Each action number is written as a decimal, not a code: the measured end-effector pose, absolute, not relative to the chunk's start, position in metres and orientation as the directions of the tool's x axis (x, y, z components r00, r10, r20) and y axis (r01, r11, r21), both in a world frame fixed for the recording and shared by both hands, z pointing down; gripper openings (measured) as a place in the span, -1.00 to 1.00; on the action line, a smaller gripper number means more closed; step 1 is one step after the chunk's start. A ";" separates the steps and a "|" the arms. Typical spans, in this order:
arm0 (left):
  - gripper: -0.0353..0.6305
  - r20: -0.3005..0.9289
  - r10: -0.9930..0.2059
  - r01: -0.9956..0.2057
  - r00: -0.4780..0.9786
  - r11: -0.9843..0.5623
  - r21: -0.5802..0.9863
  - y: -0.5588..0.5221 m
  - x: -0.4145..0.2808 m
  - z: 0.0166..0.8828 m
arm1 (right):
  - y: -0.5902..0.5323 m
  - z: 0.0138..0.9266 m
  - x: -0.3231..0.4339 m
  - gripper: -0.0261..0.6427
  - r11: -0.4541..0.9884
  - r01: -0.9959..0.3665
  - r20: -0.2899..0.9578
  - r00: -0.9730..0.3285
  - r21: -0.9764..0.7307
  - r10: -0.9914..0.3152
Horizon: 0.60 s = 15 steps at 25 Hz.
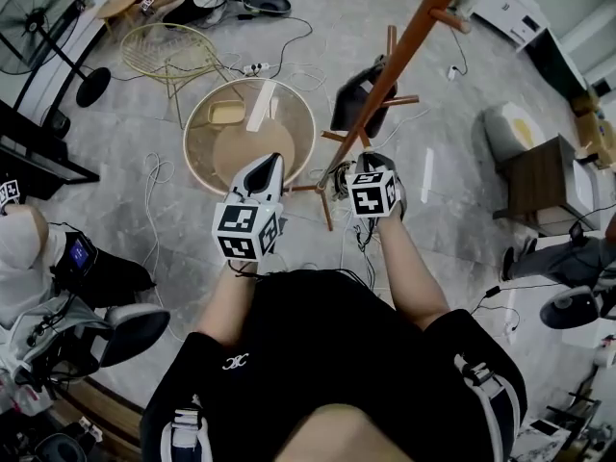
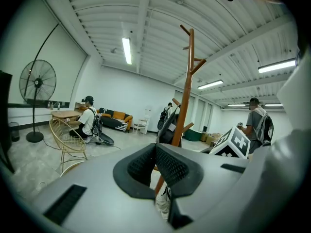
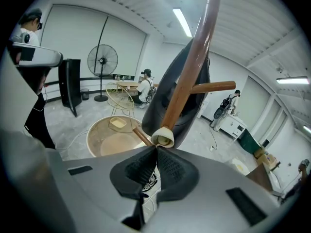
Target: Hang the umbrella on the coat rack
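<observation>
Two claws sit nearest, held out before a person in a black top whose small white chest emblem (image 1: 234, 361) is too small to read. On the left claw (image 2: 155, 147) the ribbed pads are pressed together with nothing between them. The right claw (image 3: 156, 148) is closed as well, and a pale rounded end (image 3: 163, 139) sits right at its tips; whether it is pinched I cannot tell. Each claw carries a marker cube (image 1: 248, 231) printed with black-and-white square patterns, the only bold print close by.

Just beyond the right claw rises the brown wooden coat rack (image 1: 404, 41). The dark umbrella (image 1: 358, 99) hangs against its pole among the pegs, off the floor, and a pale tag (image 2: 173, 126) on it shows in the left gripper view but is too small to read.

Ahead of the left claw, beside the rack's foot, stands a round surface (image 1: 190, 133) with a yellowish tray (image 1: 226, 114) on it. Farther off are a gold wire chair (image 1: 173, 51) and a standing fan (image 1: 38, 8) — and near the far wall a seated person (image 2: 87, 120) and an orange sofa (image 2: 115, 115)
</observation>
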<state>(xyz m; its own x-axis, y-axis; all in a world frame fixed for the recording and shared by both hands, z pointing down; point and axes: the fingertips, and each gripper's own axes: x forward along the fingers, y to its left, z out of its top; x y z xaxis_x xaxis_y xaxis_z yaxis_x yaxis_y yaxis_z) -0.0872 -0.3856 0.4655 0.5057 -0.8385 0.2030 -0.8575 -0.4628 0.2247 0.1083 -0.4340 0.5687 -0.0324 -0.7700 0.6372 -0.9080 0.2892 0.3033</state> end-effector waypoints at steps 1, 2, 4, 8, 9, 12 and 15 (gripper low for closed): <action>-0.84 0.201 -0.839 -0.857 0.505 -0.462 0.228 -0.386 -0.090 0.465 | -0.434 0.567 0.107 -0.86 0.286 -0.908 0.637 -0.029 0.305 -0.770; -0.84 0.199 -0.840 -0.857 0.505 -0.460 0.231 -0.386 -0.092 0.466 | -0.434 0.566 0.108 -0.86 0.281 -0.910 0.638 -0.024 0.305 -0.770; -0.84 0.195 -0.841 -0.856 0.505 -0.459 0.237 -0.388 -0.095 0.467 | -0.434 0.565 0.110 -0.86 0.267 -0.915 0.641 -0.012 0.304 -0.767; -0.84 0.193 -0.837 -0.850 0.512 -0.463 0.250 -0.390 -0.097 0.472 | -0.435 0.565 0.114 -0.86 0.256 -0.916 0.648 0.005 0.309 -0.762; -0.84 0.193 -0.835 -0.849 0.515 -0.464 0.253 -0.391 -0.098 0.473 | -0.436 0.564 0.114 -0.86 0.255 -0.915 0.648 0.010 0.314 -0.762; -0.84 0.191 -0.832 -0.845 0.521 -0.469 0.257 -0.393 -0.098 0.475 | -0.439 0.565 0.115 -0.86 0.258 -0.907 0.653 0.024 0.332 -0.757; -0.84 0.190 -0.832 -0.844 0.521 -0.469 0.261 -0.394 -0.101 0.476 | -0.440 0.571 0.109 -0.86 0.274 -0.900 0.666 0.024 0.339 -0.745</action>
<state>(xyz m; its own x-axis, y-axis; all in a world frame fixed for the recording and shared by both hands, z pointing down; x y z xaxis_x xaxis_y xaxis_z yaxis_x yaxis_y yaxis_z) -0.1009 -0.3939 0.4764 0.5214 -0.8318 0.1905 -0.8437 -0.4692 0.2608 0.1094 -0.4400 0.5713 0.0242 -0.7455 0.6661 -0.9001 0.2737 0.3390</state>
